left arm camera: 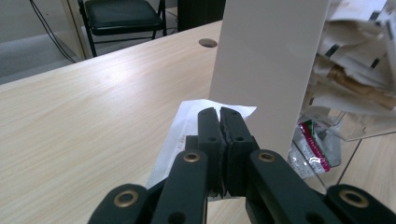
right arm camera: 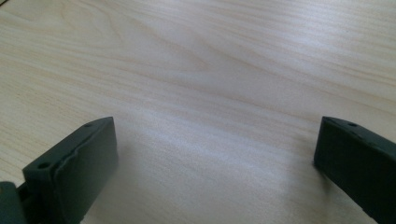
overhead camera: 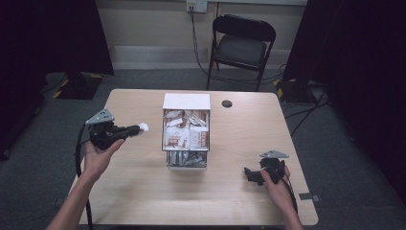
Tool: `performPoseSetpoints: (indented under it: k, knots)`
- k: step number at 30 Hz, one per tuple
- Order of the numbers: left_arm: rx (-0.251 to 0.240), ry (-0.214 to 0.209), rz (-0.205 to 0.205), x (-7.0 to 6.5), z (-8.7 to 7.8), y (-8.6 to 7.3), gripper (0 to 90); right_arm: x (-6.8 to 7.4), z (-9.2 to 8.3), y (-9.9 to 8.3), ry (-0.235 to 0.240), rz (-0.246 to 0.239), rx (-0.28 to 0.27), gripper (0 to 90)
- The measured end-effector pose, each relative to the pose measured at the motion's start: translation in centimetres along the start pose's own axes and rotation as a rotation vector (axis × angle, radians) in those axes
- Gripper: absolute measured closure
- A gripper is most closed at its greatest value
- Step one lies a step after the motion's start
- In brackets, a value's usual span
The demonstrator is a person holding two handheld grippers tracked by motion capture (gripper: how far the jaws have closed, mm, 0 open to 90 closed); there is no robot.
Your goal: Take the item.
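Left gripper: we saw the left gripper (overhead camera: 129, 129) left of centre in the high view, raised above the surface (overhead camera: 139, 191) on an upturned hand (overhead camera: 98, 155) and pointing toward the rack.
Left jaws: they were pressed together on a white packet (left arm camera: 187, 126); in the left gripper view the packet stuck out past and below the pads, its see-through edge toward the lower left of the frame.
Packet's place: in the high view we found its white tip (overhead camera: 143, 127) just left of the rack, apart from it and off the wood.
Rack: a clear two-level rack (overhead camera: 186, 136) with a white top stood at the centre of the high view, stuffed with brown and white packets; in the left gripper view its white side panel (left arm camera: 266, 65) rose right behind the jaws.
Right gripper: we saw the right gripper (overhead camera: 253, 175) at the lower right of the high view, low over the surface, well apart from the rack.
Right jaws: they stood wide apart with nothing between them but bare wood (right arm camera: 210, 93).
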State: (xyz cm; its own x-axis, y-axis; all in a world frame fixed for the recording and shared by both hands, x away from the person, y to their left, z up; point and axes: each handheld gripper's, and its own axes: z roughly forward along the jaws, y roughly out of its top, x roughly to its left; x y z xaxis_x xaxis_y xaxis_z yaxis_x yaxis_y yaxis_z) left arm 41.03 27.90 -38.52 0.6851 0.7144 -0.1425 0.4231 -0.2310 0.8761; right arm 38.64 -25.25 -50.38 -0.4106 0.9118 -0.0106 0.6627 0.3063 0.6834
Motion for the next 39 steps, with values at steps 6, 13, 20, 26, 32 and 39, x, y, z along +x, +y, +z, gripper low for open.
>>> performPoseSetpoints:
  k: [6,13,20,26,32,39]
  knots:
    - [0.026,-0.014,-0.021,-0.1,1.1,-0.7,88.1,0.0,0.0,0.0,0.002,-0.001,0.001,0.0]
    - [0.107,-0.012,-0.023,0.0,2.9,-2.1,88.0,0.0,0.0,0.0,0.002,-0.001,0.001,0.0]
    - [0.144,-0.027,-0.050,0.1,4.2,-3.1,88.0,0.0,0.0,0.0,0.002,-0.001,0.001,0.0]
    - [0.175,-0.045,-0.068,0.1,5.4,-4.0,88.0,0.0,0.0,0.0,0.002,-0.001,0.001,0.0]
    - [0.193,-0.057,-0.078,-0.1,6.5,-4.5,88.0,0.0,0.0,0.0,0.002,-0.001,0.001,0.0]
    - [0.259,-0.058,-0.054,-0.7,8.0,-5.6,88.0,0.0,0.0,0.0,0.002,-0.001,0.001,0.0]
